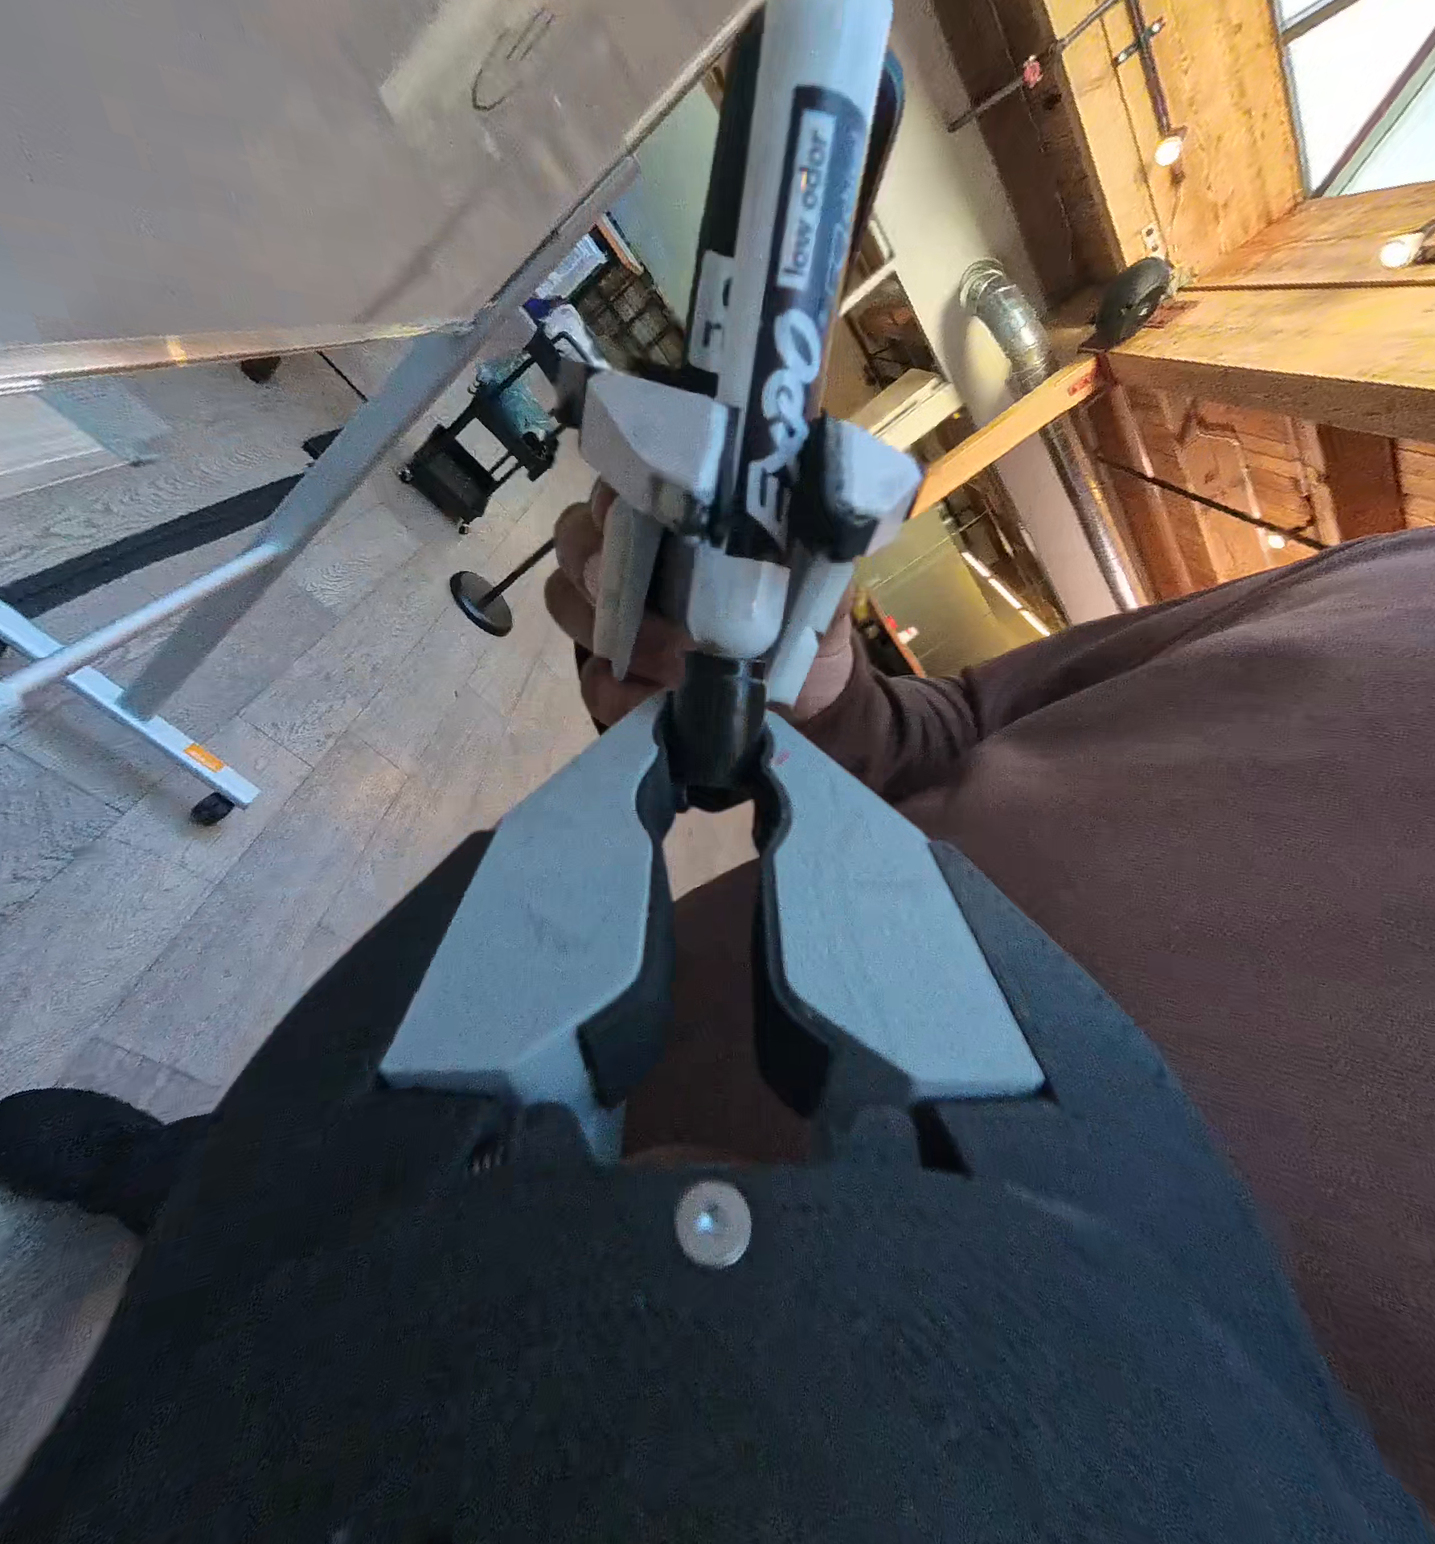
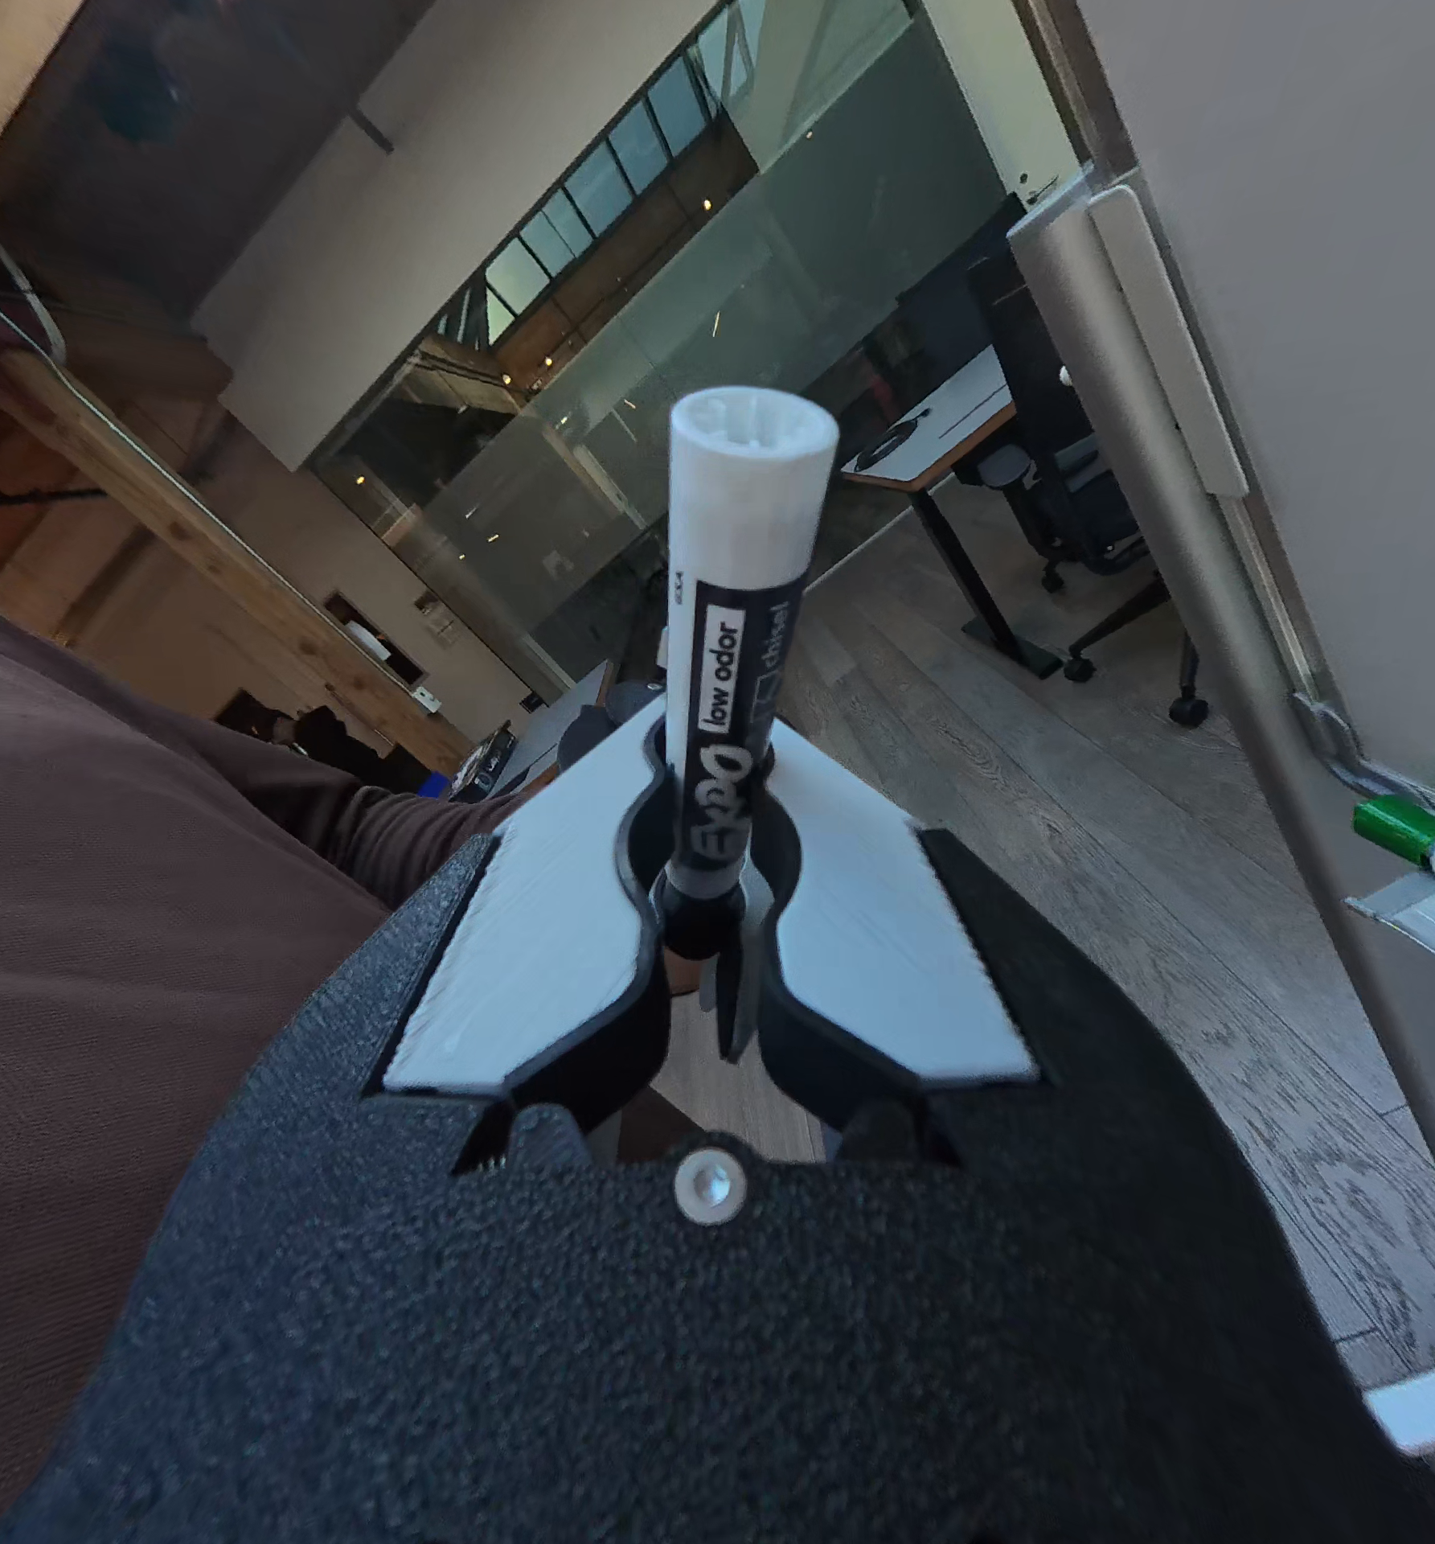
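Gripping white, black-labelled marker [image 2: 730,668] barrel.

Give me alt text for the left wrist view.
The left tongs are shut on the black cap of a white marker, while the right tongs clamp its barrel farther up. Behind stand a wheeled whiteboard on a wood floor and the person's brown sleeve.

Daylight admitted through a skylight [image 1: 1382,75], warm ceiling spots, dim right view, marker [image 1: 789,276] motion-blurred, edges bent by fisheye
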`<state>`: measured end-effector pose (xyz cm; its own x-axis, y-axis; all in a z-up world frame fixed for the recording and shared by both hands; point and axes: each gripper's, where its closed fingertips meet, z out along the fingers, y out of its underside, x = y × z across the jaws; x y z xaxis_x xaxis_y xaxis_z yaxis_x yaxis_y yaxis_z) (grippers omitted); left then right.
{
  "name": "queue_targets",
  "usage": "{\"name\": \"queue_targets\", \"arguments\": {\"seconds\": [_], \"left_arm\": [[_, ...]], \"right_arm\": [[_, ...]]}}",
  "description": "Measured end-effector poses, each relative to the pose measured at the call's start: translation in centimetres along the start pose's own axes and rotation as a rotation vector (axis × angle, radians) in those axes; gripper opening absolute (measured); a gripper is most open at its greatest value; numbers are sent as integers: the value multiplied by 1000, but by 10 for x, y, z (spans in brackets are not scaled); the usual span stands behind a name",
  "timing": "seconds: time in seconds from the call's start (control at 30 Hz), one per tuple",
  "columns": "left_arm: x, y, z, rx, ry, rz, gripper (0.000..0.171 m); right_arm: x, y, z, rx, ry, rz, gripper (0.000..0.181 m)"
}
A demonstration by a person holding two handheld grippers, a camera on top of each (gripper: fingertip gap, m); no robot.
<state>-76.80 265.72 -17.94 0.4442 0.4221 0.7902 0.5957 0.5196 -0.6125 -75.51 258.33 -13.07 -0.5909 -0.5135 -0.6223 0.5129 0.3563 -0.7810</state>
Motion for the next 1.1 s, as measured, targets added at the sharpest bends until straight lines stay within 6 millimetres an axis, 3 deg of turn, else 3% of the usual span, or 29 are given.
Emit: {"name": "queue_targets", "arguments": {"seconds": [0.03,0.1,0.17,0.23,0.3,0.47,0.57,0.6,0.7,0.8,0.87,1.0,1.1], "left_arm": [[-12,-1,-2,-9,-124,92,12],[-41,1,-12,-152,-537,517,12],[-53,-4,-18,-260,-866,891,12],[-56,-7,-21,-257,-952,1006,12],[-54,-4,-18,-227,-907,966,12],[-10,11,1,-84,-145,170,11],[-1,10,4,-13,67,-73,11],[-12,11,4,-8,-13,-35,11],[-47,22,3,-152,-412,344,12],[-67,24,-5,-295,-718,716,0],[-77,28,-7,-382,-813,855,0],[-72,36,0,-344,-669,677,0],[-54,33,6,-242,-466,426,24]], "right_arm": [[5,2,-2,-7,22,2,9],[13,6,-4,14,51,33,9],[14,3,-8,54,56,59,9],[16,4,-9,64,64,89,9],[16,5,-10,77,43,122,9],[3,3,-11,55,-2,62,9],[4,4,-6,31,22,22,9],[9,6,-8,26,46,17,9],[19,15,-14,39,79,21,9],[23,18,-19,53,90,23,9],[26,23,-20,23,105,-10,9],[22,26,-19,-8,118,-95,9],[26,21,-21,18,134,-98,9]]}}
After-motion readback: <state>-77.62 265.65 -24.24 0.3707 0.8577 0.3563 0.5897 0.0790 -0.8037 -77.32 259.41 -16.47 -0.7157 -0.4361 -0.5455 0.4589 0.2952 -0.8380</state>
